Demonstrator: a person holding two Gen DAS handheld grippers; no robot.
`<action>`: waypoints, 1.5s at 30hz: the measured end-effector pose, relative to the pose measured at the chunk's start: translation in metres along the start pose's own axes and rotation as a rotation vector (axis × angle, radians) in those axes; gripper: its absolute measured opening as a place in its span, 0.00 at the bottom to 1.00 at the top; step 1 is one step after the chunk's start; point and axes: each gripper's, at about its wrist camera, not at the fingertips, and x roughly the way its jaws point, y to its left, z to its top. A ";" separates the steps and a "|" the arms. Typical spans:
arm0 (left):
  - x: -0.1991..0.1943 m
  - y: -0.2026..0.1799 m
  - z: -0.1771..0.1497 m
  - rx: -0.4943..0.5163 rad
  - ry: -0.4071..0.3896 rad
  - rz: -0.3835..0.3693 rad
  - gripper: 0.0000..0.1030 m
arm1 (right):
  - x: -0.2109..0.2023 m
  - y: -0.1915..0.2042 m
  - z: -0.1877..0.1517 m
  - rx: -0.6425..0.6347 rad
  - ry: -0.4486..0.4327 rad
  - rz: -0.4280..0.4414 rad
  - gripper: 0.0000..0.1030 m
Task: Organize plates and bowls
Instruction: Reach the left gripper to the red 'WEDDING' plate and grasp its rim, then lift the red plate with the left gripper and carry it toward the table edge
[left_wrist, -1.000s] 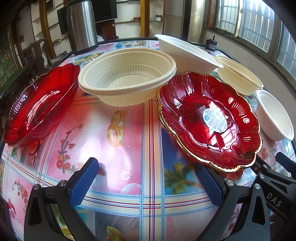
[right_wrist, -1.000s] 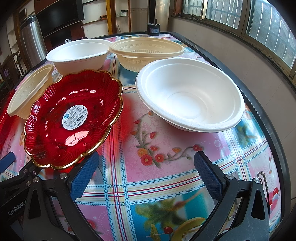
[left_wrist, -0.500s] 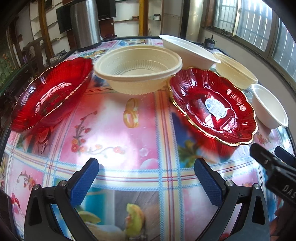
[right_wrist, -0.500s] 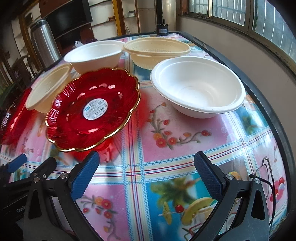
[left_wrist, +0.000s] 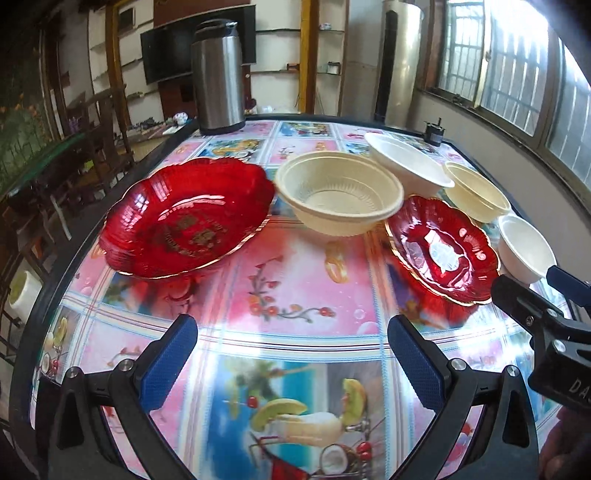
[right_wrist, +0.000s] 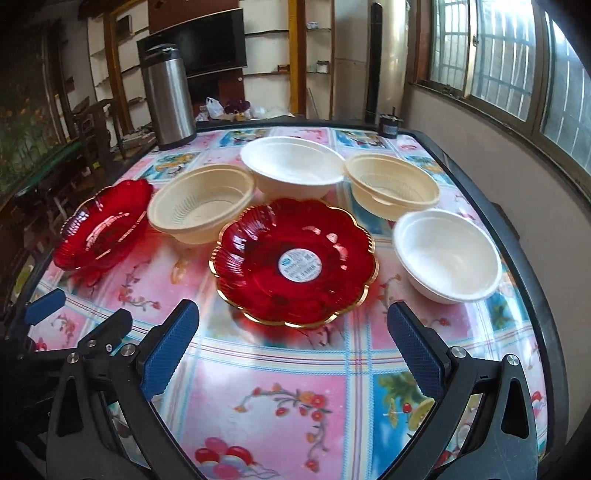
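blue-padded left gripper wide apart, empty, right gripper likewise, above red plate

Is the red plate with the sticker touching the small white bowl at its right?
Apart. The right wrist view shows tablecloth between the red plate and the white bowl.

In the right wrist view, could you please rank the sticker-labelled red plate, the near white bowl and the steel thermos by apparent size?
1. Red plate, clearly largest.
2. Near white bowl and steel thermos: similar in apparent size, and the thermos stands much farther away, so I will not rank them.
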 end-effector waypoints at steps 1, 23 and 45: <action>-0.002 0.005 0.002 -0.003 -0.004 0.001 0.99 | -0.001 0.009 0.004 -0.016 -0.008 0.018 1.00; 0.045 0.163 0.064 -0.189 0.129 0.155 0.55 | 0.134 0.188 0.138 -0.274 0.223 0.358 0.74; 0.093 0.169 0.056 -0.160 0.236 0.246 0.28 | 0.217 0.207 0.139 -0.290 0.381 0.423 0.28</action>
